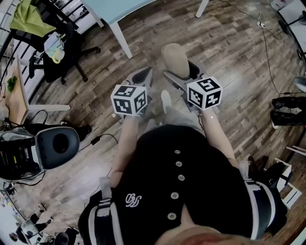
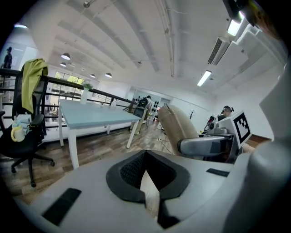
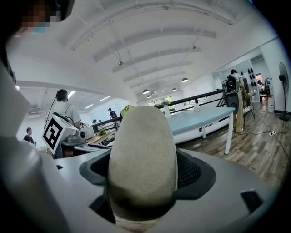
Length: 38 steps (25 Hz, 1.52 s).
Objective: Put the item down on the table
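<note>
The beige, rough-textured oval item [image 3: 142, 159] stands upright, clamped between the right gripper's [image 1: 178, 69] jaws, not on the table [image 1: 114, 7].

**Plank floor, pale blue table**

Wood-plank floor [image 1: 239, 57], brown streaked with grey, across the whole head view. Standing on it at the top, a table [image 1: 107, 8] with a pale blue top and white legs. Left of the table, a black office chair [image 1: 64, 55] on a star base. Thin black cables [image 1: 268, 52] trailing over the boards at upper right. At left, a grey rounded device [image 1: 57, 143] with a dark round opening, resting on the floor. Dark shoes or bags [image 1: 287, 111] at the right edge, too unclear to tell which.

On the tabletop, in the left gripper view, a white vase [image 2: 84, 95] with greenery, upright at one end. In the right gripper view, two small white vessels [image 3: 166, 110], upright and apart.
</note>
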Motion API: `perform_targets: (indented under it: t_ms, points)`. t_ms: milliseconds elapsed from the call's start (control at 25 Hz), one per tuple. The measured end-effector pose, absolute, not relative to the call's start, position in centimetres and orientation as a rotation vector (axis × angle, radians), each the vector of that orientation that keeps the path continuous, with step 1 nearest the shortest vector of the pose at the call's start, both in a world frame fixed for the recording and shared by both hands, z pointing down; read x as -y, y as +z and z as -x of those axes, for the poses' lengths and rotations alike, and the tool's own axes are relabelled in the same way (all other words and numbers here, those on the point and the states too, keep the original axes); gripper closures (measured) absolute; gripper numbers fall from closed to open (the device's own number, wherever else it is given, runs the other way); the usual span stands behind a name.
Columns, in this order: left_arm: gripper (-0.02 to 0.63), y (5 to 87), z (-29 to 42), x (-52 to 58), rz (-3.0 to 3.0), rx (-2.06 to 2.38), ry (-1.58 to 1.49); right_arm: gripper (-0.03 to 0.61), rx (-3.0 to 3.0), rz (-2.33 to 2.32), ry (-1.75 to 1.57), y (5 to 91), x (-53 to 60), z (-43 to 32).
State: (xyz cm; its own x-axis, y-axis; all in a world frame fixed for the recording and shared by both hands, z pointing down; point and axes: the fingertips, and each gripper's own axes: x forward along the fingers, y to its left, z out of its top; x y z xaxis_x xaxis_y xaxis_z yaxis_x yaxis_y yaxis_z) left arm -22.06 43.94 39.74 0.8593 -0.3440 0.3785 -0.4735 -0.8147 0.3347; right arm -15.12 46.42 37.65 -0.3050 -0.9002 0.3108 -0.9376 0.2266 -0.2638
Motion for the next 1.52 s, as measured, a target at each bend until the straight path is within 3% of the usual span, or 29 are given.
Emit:
perform_targets:
  t_ms: [760, 1520]
  points:
    - [0.606, 38.4, 11.8, -26.1, -2.613, 0.731, 0.412, 0.169, 2.505, -1.629, 0.567, 37.1, -27.9, 4.6]
    - [0.607, 40.6, 6.4, -20.5, -2.589, 0.616, 0.474, 0.169, 2.451, -1.704, 0.614, 38.4, -22.6, -0.6]
